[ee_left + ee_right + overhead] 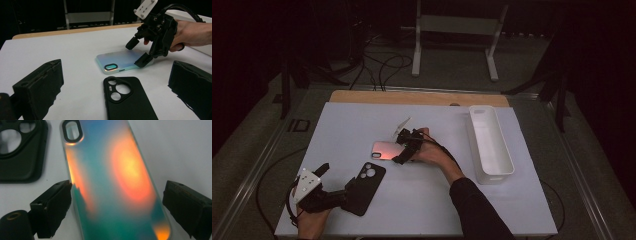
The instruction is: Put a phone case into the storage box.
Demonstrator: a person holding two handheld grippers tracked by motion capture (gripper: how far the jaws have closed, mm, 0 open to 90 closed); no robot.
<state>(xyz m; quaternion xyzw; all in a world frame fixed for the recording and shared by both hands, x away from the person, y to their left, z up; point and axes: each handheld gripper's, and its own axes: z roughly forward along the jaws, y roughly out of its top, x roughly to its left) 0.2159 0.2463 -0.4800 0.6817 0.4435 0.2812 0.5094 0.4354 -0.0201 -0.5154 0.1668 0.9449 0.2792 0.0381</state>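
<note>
On the white-covered bench lie two phone cases, and each gripper attends to one of them. The right gripper hangs low over the iridescent phone case, its jaws spread wide with nothing between the pads. In the right gripper view the case runs lengthwise up between the two jaws, one long edge just beside the left jaw and the other edge a little apart from the right jaw. That straddle looks like a set-up for a pinch across the narrow width, probably the easiest way to lift a thin, flat shell off a flat surface.

The left gripper sits near the black phone case, also wide open and holding nothing. In the left gripper view the black case lies flat between and just ahead of its jaws, camera cut-outs pointing away, with the iridescent case beyond it.

Well off to the right of the right gripper's jaws stands a long white bin. It appears empty, and may be where the cases are meant to go.
</note>
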